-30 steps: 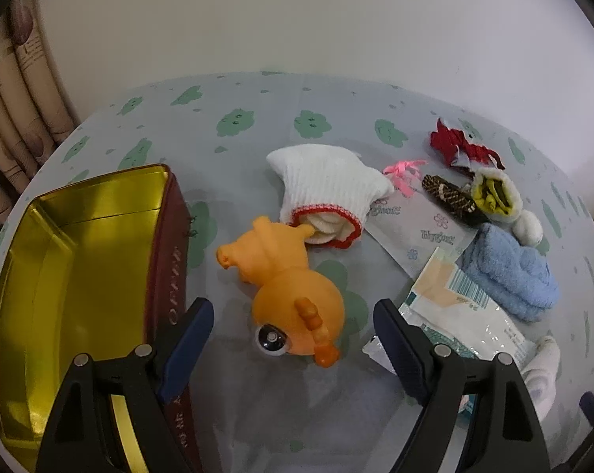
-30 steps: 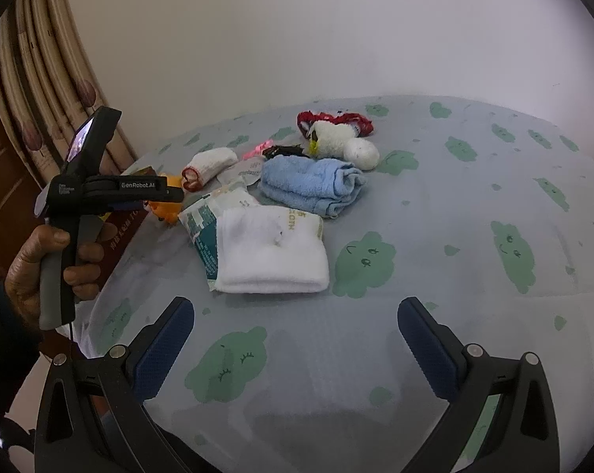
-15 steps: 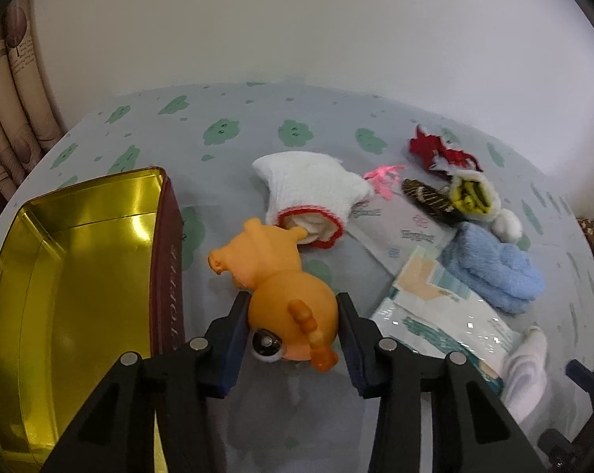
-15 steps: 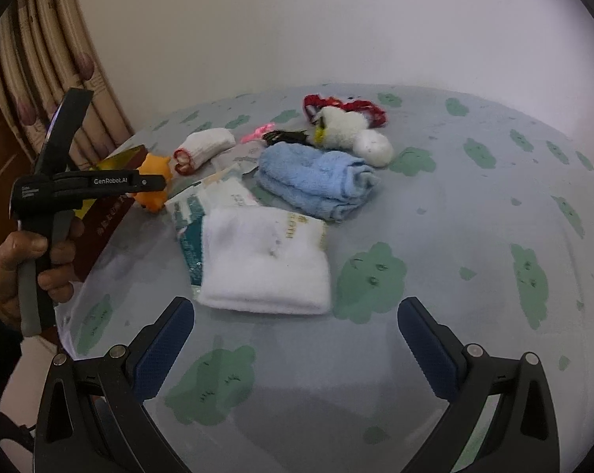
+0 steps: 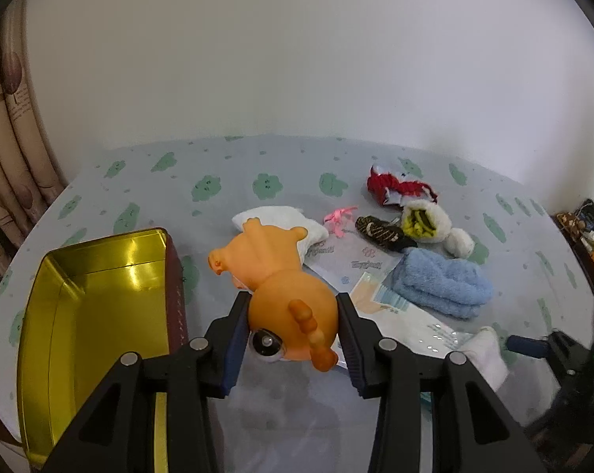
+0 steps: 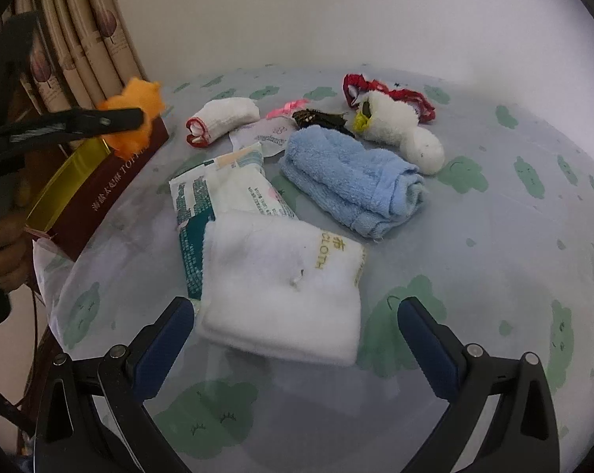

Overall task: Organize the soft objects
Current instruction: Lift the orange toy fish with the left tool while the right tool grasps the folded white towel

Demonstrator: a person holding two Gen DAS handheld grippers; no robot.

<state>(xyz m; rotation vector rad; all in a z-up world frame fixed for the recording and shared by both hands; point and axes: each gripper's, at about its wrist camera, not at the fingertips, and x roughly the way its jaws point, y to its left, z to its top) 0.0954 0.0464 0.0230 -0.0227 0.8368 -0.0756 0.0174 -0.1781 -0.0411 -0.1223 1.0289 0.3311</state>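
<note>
My left gripper (image 5: 293, 333) is shut on an orange squeaky toy (image 5: 281, 283) and holds it lifted above the table, just right of the open gold tin (image 5: 96, 307). The toy (image 6: 133, 118) and the tin (image 6: 80, 189) also show at the left of the right wrist view. My right gripper (image 6: 297, 339) is open and empty, close in front of a folded white cloth (image 6: 281, 291). Behind the cloth lie a tissue pack (image 6: 226, 193), a blue towel (image 6: 348, 185) and a rolled white sock (image 6: 222, 118).
A white plush toy (image 6: 399, 134) and a red knitted piece (image 6: 391, 90) lie at the back, with a pink ribbon (image 6: 287, 108) and a dark hair clip (image 6: 316, 116). Curtains (image 6: 92, 39) hang at the left. The table edge runs beside the tin.
My left gripper closed on the orange toy and lifted it off the table. My right gripper moved forward toward the white cloth and stayed open.
</note>
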